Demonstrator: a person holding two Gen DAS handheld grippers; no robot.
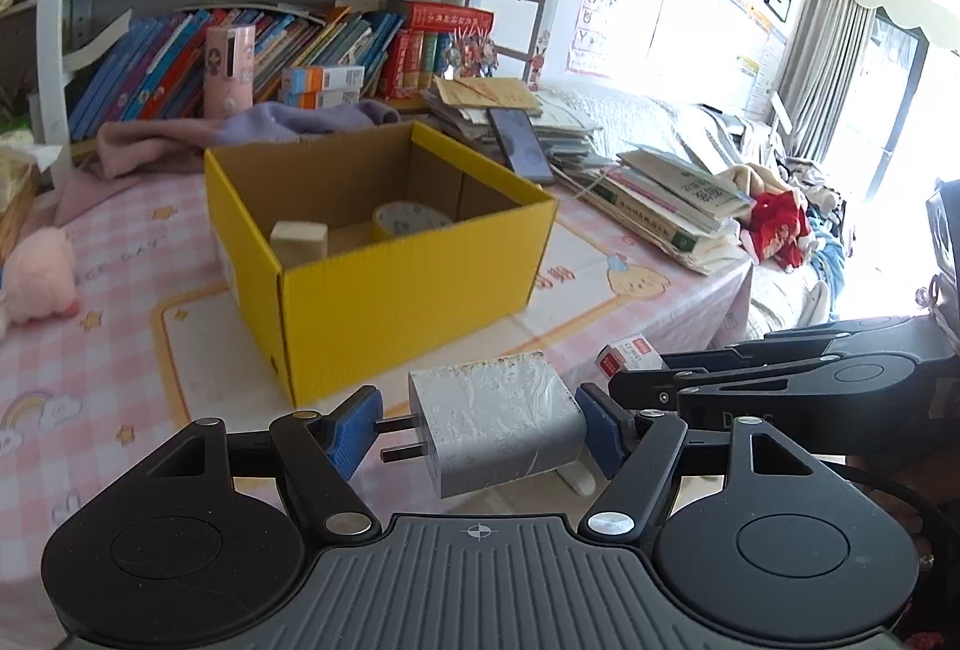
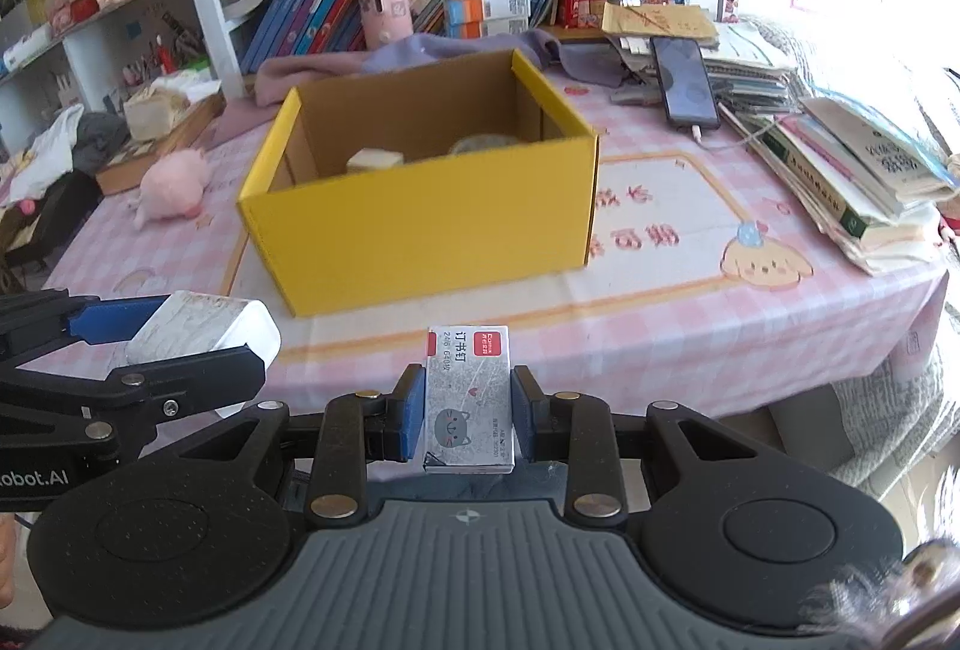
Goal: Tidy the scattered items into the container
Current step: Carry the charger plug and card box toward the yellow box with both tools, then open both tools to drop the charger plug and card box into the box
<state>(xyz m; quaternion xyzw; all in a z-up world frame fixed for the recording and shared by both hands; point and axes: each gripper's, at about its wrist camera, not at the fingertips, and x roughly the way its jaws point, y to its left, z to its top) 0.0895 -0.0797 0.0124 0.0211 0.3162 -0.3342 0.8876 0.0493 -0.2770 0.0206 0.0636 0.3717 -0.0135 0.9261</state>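
Note:
My left gripper (image 1: 480,431) is shut on a white wall charger (image 1: 498,425), prongs pointing left, held in front of the yellow cardboard box (image 1: 414,284). My right gripper (image 2: 467,410) is shut on a small staples box (image 2: 468,398) with a red label and a cat drawing, held before the table's front edge. The yellow box (image 2: 420,224) is open on the pink checked tablecloth and holds a beige block (image 1: 299,243) and a roll of tape (image 1: 411,219). In the right wrist view the left gripper with the charger (image 2: 201,329) shows at the left.
A pink plush (image 2: 174,188) lies left of the box. A stack of books and papers (image 2: 840,158) with a phone (image 2: 684,80) on it fills the right side. A purple cloth (image 2: 420,56) and a bookshelf stand behind the box.

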